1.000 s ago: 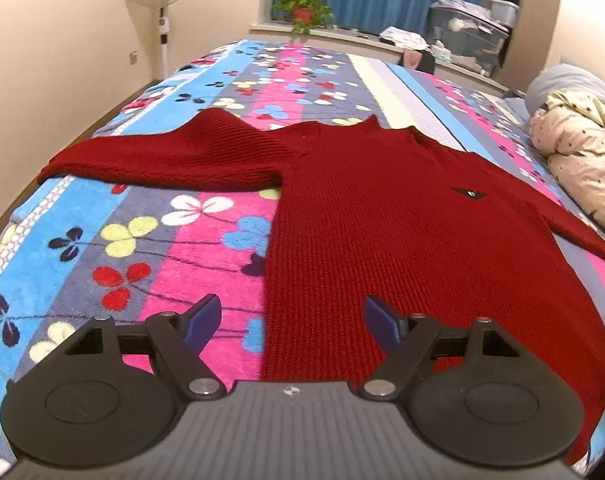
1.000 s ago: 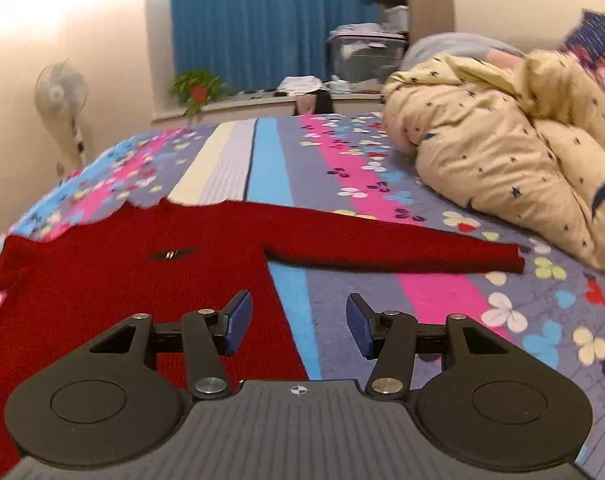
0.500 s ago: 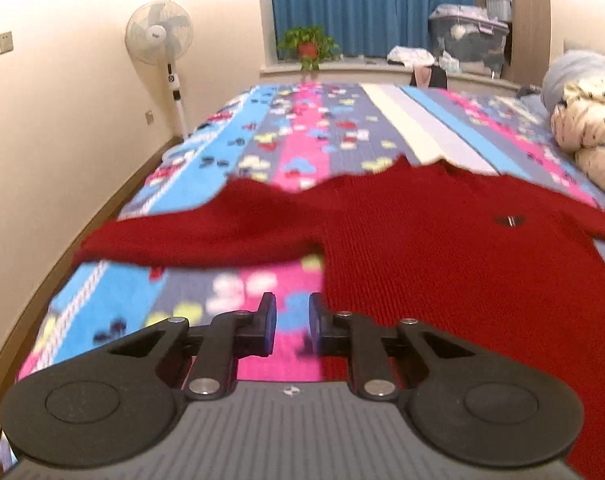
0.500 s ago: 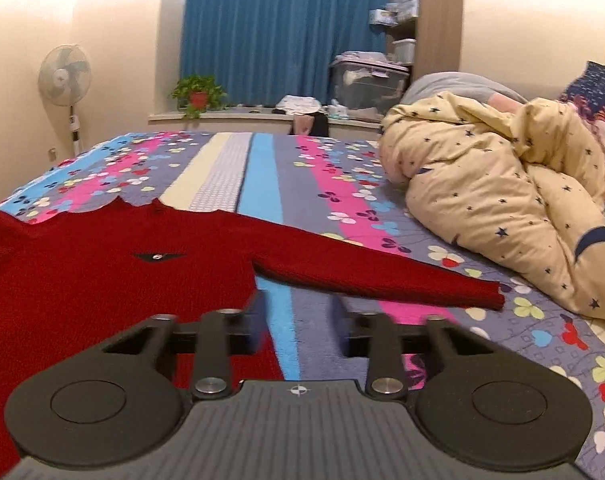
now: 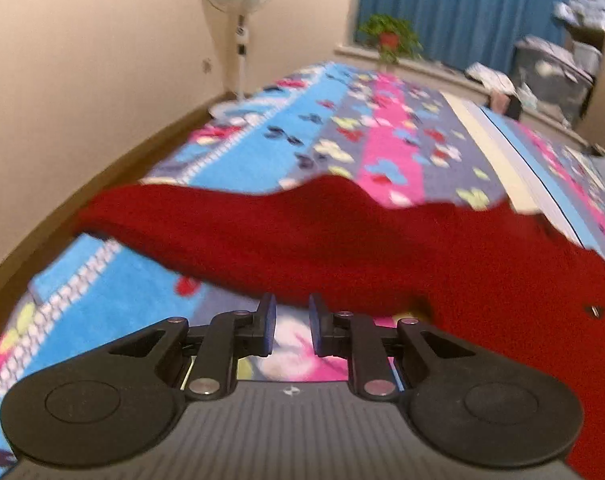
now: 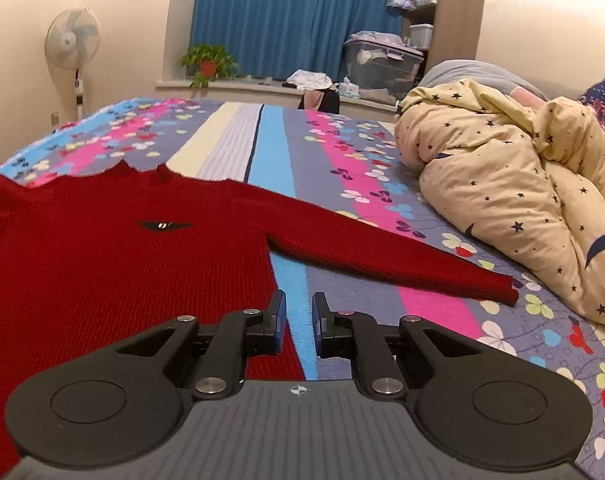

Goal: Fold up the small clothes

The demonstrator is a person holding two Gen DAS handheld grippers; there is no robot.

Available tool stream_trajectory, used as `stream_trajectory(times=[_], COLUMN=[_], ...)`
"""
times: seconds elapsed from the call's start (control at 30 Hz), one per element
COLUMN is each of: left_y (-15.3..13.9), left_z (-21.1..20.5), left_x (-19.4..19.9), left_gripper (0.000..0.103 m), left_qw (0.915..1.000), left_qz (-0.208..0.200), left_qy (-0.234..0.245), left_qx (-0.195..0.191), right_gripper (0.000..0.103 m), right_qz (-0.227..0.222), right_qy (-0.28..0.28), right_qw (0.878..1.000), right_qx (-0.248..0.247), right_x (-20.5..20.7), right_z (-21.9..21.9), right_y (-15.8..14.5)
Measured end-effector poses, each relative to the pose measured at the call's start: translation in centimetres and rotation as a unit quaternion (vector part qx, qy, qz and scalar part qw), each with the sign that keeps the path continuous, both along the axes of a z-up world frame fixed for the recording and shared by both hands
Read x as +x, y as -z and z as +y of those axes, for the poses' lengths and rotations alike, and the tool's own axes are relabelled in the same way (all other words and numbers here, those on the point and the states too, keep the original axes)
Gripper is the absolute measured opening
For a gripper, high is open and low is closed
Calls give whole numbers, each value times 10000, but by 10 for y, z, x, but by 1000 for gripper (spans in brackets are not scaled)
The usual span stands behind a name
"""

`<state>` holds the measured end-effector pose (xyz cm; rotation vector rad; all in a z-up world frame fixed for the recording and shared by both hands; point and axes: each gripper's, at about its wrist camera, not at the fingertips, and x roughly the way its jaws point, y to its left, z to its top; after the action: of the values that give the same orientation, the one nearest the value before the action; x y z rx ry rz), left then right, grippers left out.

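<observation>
Fold not yet begun: one red sweater (image 6: 102, 264) lies flat on the bed (image 6: 342, 152), both sleeves spread, and my left tongs (image 5: 291, 328) hang just before the left sleeve (image 5: 206, 232), nearly closed, a narrow gap, gripping nothing. My right tongs (image 6: 298, 326) are likewise narrowed and empty near the right sleeve (image 6: 390, 256). Next, I judge: open, pinch a sleeve, fold inward. Count: one sweater, two sleeves, two tongs, one duvet (image 6: 514, 200).

On my left gripper (image 5: 290, 330) I see matte black linkage arms, silver screws and blue finger pads (image 5: 269, 330). My right gripper (image 6: 298, 328) looks identical: round black discs, ribbed grey housing, small white emblem.
</observation>
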<state>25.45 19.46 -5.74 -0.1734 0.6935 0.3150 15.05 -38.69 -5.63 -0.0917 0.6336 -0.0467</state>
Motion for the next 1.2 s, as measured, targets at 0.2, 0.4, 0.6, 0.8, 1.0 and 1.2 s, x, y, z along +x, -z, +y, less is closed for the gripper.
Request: stream_trajectory(times=[0.2, 0.4, 0.6, 0.8, 1.0, 1.2], left_y=[7, 25, 46, 63, 69, 70], left_z=[41, 77, 105, 129, 143, 145], left_x=[16, 29, 30, 24, 22, 26], left_gripper=[44, 70, 70, 69, 67, 28], left_qw=[9950, 9841, 9667, 9453, 9344, 9344], left_qz=[40, 104, 99, -128, -489, -569], left_qy=[-576, -997, -1466, -1863, -2126, -2301], left_qx=[-815, -1464, -2095, -2675, -2817, -2660], right_gripper=[14, 14, 14, 14, 14, 14], right_qz=[163, 342, 427, 489, 537, 592], right_qy=[-142, -318, -326, -388, -450, -461], right_qw=[9997, 9987, 9983, 9977, 9971, 9966], right_qx=[-91, -215, -230, -274, -307, -352], right_x=[14, 23, 25, 27, 30, 32], right_z=[19, 34, 35, 40, 44, 44], right_y=[10, 20, 23, 27, 30, 33])
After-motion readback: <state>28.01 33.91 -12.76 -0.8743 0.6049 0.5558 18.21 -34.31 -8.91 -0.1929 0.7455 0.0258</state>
